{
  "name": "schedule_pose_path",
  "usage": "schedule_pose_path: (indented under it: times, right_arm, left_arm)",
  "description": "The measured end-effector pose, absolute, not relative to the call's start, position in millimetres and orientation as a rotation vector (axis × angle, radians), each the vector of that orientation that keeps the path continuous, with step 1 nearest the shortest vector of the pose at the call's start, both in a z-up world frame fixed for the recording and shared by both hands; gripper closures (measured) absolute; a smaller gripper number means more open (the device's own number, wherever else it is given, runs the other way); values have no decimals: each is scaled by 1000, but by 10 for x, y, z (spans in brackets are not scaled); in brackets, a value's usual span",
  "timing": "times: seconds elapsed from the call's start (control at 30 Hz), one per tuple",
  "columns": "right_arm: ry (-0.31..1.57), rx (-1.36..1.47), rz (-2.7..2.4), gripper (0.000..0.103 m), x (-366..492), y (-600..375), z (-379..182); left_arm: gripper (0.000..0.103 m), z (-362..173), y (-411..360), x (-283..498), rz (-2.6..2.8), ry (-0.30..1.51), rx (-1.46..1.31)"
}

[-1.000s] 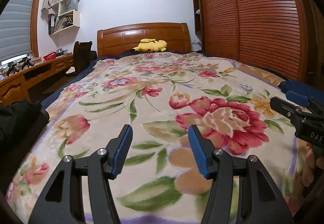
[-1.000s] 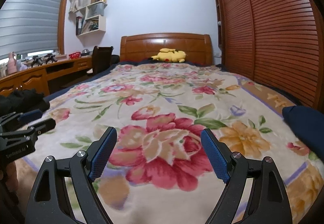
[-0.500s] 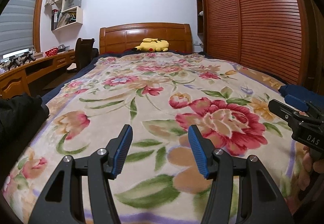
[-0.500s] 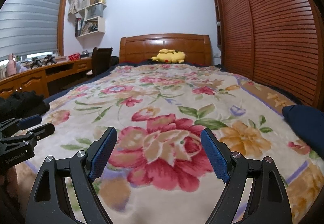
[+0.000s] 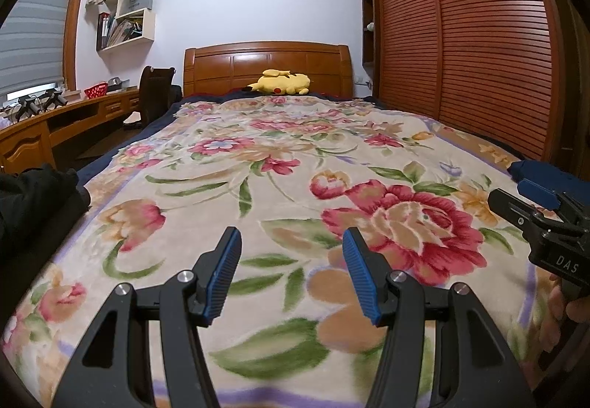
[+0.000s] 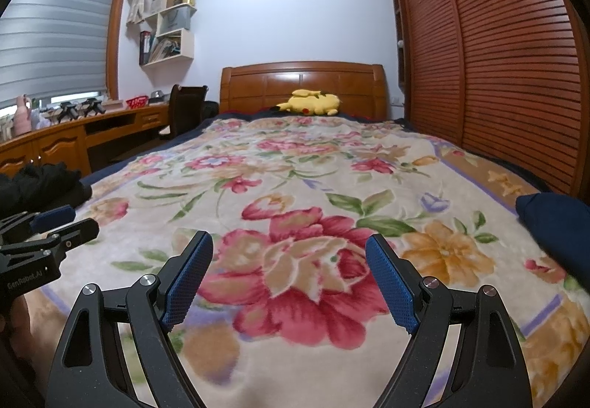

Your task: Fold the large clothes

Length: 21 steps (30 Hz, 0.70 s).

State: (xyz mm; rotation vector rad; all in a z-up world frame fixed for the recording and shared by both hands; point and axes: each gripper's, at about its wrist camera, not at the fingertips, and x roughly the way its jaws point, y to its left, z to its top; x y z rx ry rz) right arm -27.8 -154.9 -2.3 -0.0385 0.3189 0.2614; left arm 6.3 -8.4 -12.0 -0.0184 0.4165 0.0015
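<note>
A black garment [image 5: 37,194] lies bunched at the bed's left edge, also seen in the right wrist view [image 6: 40,183]. A navy garment [image 5: 545,170] rests at the right edge [image 6: 553,223]. The floral blanket [image 5: 295,157] covers the bed between them. My left gripper [image 5: 291,234] hovers open over the blanket near the foot, nothing between its blue pads. My right gripper [image 6: 289,236] stands wider open beside it, also with nothing in it. Each gripper shows at the edge of the other's view: the right one [image 5: 516,192] and the left one [image 6: 83,218].
A yellow plush toy [image 5: 282,83] lies by the wooden headboard [image 5: 265,65]. Slatted wardrobe doors [image 5: 461,46] run along the bed's right side. A wooden desk [image 6: 73,138] and a dark chair [image 6: 186,109] stand to the left, under wall shelves.
</note>
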Motion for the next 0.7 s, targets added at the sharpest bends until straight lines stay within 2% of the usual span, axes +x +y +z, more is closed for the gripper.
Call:
schedule_pose_path:
  times: [0.7]
  right_arm:
    - [317, -41, 259, 16, -285, -1528, -18]
  left_arm:
    - [46, -117, -77, 52, -1, 415, -24]
